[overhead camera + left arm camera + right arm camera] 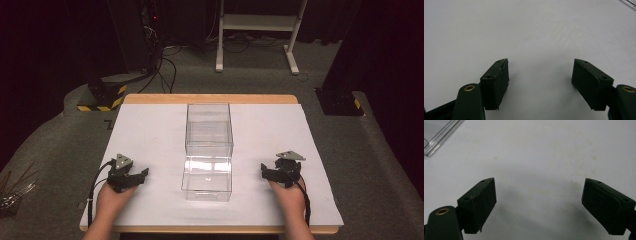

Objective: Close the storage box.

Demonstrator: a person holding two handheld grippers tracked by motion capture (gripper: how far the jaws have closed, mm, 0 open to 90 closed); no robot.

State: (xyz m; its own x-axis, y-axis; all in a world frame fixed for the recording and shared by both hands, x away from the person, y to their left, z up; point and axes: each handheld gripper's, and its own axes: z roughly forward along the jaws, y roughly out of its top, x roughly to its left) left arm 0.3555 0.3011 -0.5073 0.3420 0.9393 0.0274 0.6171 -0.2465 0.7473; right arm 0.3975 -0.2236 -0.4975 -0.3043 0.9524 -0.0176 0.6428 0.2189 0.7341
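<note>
Over on the left, the person's left hand rests on the white table cover, holding the left gripper low over the sheet near the front edge. Its grey three-cornered plate sits on top and a black cable loops back from it along the forearm. In the left gripper view, the left gripper has its two black jaws spread wide apart with bare white sheet between them and nothing held.

Moving to the middle, two clear plastic boxes stand in a line down the centre of the table. The near clear box sits between the two grippers, well apart from each. The far clear box stands right behind it, taller, and the two look to be touching end to end. Both appear empty.

On to the right, the right hand mirrors the left, gripping the right gripper low over the sheet, its grey plate tipped toward the outside. In the right gripper view, the right gripper is opened wide too, jaws far apart over bare, faintly stained sheet, holding nothing. A clear box edge cuts across the upper left corner of that view.
</note>
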